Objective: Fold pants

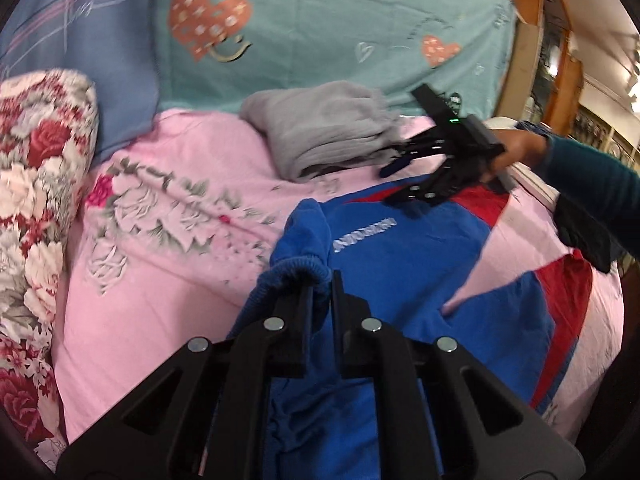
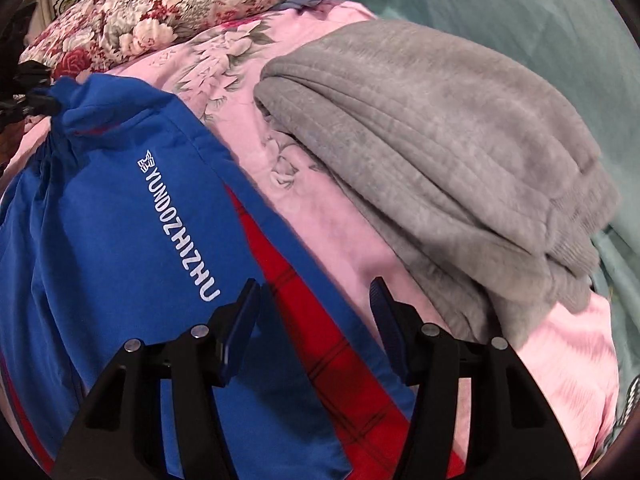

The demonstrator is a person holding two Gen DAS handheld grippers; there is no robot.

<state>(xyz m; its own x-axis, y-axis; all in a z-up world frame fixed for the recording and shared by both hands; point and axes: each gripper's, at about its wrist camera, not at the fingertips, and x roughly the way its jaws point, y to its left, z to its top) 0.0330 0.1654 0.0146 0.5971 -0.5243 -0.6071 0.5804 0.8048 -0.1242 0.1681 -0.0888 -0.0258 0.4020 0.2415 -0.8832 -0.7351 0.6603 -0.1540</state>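
Blue pants (image 1: 400,256) with red side panels and white lettering lie on the pink floral sheet (image 1: 160,240). My left gripper (image 1: 322,280) is shut on a ribbed blue cuff of the pants and holds it bunched up above the sheet. My right gripper (image 2: 314,296) is open and empty, hovering over the red stripe of the pants (image 2: 120,216); it also shows in the left wrist view (image 1: 404,180) at the far end of the pants. The left gripper's tip (image 2: 32,104) shows at the far left of the right wrist view, pinching the blue fabric.
A folded grey garment (image 1: 324,132) lies on the bed beyond the pants, close to the right gripper (image 2: 440,152). A red floral pillow (image 1: 36,184) lies to the left. Teal heart-print bedding (image 1: 320,32) lies behind. A wooden frame (image 1: 532,40) stands at the right.
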